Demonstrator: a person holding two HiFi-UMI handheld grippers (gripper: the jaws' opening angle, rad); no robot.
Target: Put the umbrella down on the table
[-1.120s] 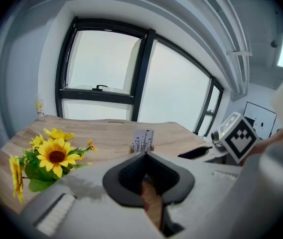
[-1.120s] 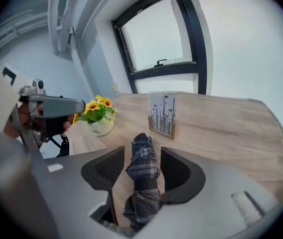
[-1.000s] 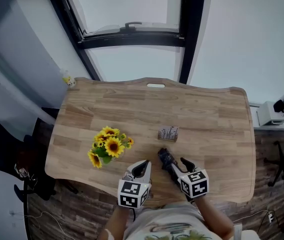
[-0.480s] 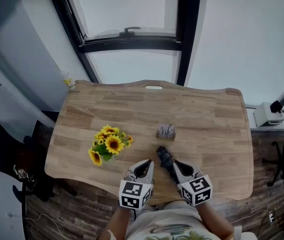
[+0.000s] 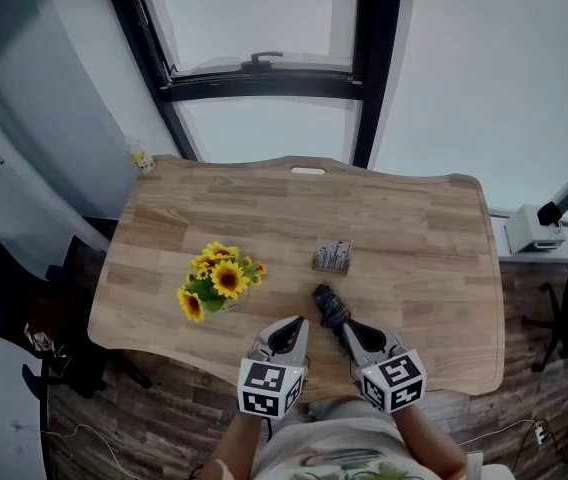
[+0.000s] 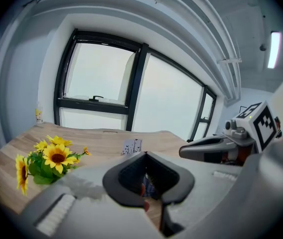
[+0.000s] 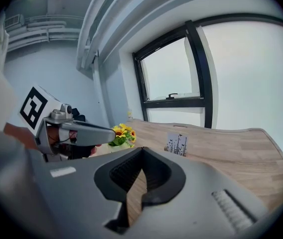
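The folded dark umbrella (image 5: 328,302) lies on the wooden table (image 5: 414,228) near its front edge. My right gripper (image 5: 352,332) hovers just behind and over the umbrella's near end, shut and empty; in the right gripper view its jaws (image 7: 142,149) meet with only table wood showing through the gap. My left gripper (image 5: 287,336) sits to the left of the umbrella, apart from it. Its jaws (image 6: 146,153) look shut; a bit of something dark blue and reddish shows through the gap, and I cannot tell what it is.
A bunch of sunflowers (image 5: 219,283) stands left of centre and a small printed card box (image 5: 332,256) behind the umbrella. A little bottle (image 5: 144,160) sits at the far left corner. Windows lie beyond the table, dark chairs (image 5: 4,308) to its left.
The right gripper's jaws stood open round the umbrella; they have shut and the gripper has risen. The umbrella stays on the table. The left gripper rose a little.
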